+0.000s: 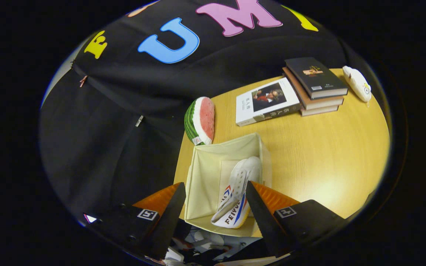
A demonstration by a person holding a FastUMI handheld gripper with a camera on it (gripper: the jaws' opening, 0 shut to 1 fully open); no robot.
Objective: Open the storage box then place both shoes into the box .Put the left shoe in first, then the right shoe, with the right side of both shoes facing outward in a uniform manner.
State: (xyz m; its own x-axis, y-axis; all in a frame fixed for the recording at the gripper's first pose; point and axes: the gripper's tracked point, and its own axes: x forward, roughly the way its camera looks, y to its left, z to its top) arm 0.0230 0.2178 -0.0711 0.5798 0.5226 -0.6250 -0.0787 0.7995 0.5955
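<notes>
My tongs hung spread and empty above the open box on the desk; one shoe lay inside, right. A second might jam against it.

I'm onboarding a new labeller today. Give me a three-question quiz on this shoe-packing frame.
1. True or false: the storage box is open.
2. How many shoes lie in the box? A) none B) one C) two
3. Fill in: the fruit-shaped toy beside the box's far corner is a slice of ____.

Key: 1. True, its inside shows. 2. B, one white shoe rests against the wall by one finger; the gripper is open over the box. 3. Watermelon.
</notes>
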